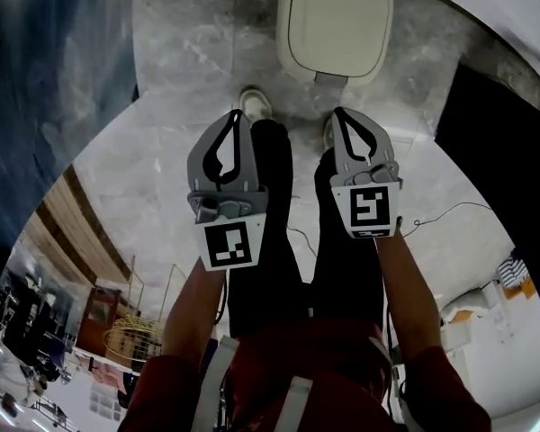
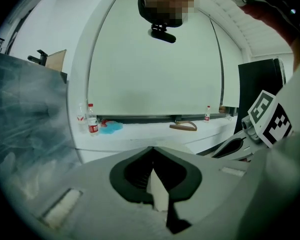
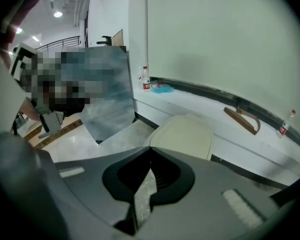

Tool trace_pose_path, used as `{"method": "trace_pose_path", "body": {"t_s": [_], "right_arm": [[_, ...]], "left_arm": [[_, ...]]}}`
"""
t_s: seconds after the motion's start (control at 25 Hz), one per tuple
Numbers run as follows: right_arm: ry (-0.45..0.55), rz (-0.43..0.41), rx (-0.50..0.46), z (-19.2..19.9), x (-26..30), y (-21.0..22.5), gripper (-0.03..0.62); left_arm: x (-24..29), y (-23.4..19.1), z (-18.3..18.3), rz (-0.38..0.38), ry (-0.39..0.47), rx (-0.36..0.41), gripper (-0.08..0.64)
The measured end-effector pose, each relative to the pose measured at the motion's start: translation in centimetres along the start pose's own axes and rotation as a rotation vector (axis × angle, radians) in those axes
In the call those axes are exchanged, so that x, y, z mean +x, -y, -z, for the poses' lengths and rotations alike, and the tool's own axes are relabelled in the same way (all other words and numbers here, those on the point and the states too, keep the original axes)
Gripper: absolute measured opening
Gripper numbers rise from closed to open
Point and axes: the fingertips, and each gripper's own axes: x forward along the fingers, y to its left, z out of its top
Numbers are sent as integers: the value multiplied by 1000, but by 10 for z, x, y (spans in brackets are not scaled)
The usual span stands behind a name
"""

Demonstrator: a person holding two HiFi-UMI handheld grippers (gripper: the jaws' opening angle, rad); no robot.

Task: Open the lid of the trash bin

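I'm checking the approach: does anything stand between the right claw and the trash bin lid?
Nothing visible does: only bare marble floor lies between the shut right claw and the closed trash bin lid ahead.

Trash bin (image 1: 335, 25) on floor (image 1: 180, 79) ahead of shoe (image 1: 255, 103); ledge (image 3: 205, 109) with bottles (image 3: 145, 80) behind bin

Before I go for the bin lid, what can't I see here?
Head view: only the trash bin lid shows, from above, cut off at the top edge; body and any pedal unseen.
Left gripper view: left gripper hides nearly all of the lid.
Right gripper view: right gripper covers the lid's near edge.
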Motion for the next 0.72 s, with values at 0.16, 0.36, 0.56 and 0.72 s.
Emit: {"method": "trace_pose_path", "body": {"t_s": [0.16,0.36,0.56,0.72], "right_arm": [[-28,-15,-23,22,16,-6,0],[-44,-3,-21,33,29,-3,2],[-70,-14,-41,42,36,0,24],[-103,-34,-83,47,43,-1,70]], "left_arm": [[10,7,28,27,-28,-8,6],[20,9,47,52,-46,11,6],[23,10,51,47,-50,-1,6],[24,10,53,48,-60,0,6]]}}
